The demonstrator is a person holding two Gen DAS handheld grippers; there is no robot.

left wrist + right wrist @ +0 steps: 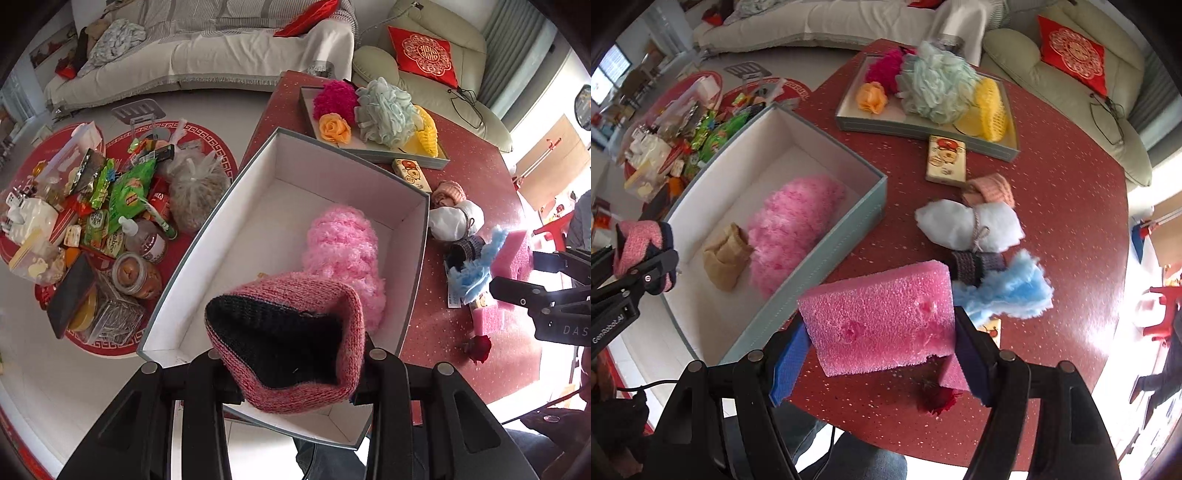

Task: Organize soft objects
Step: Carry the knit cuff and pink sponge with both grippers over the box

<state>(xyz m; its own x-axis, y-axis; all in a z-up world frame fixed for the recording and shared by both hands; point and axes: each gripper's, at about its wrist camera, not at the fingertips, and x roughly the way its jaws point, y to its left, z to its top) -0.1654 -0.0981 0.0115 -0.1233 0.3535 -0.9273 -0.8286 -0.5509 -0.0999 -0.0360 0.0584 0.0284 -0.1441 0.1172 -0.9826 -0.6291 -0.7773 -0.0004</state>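
Observation:
My left gripper (295,365) is shut on a pink knitted hat (295,332) with a dark lining, held above the near end of the white-lined grey box (417,243). Inside the box lie a pink fluffy piece (794,229) and a tan knitted piece (727,254). My right gripper (882,332) is shut on a pink sponge block (879,317), held over the red table (1052,206) just right of the box. Loose on the table are a white stuffing bundle (964,225), a peach knit piece (993,188), a grey knit band (975,264), blue fluff (1008,288) and a red flower (938,398).
A grey tray (923,127) at the table's far side holds a magenta pompom, an orange flower, a pale mesh puff and a yellow net. A small printed box (945,158) lies before it. Left of the table, a red floor tray (122,147) is piled with snacks and jars.

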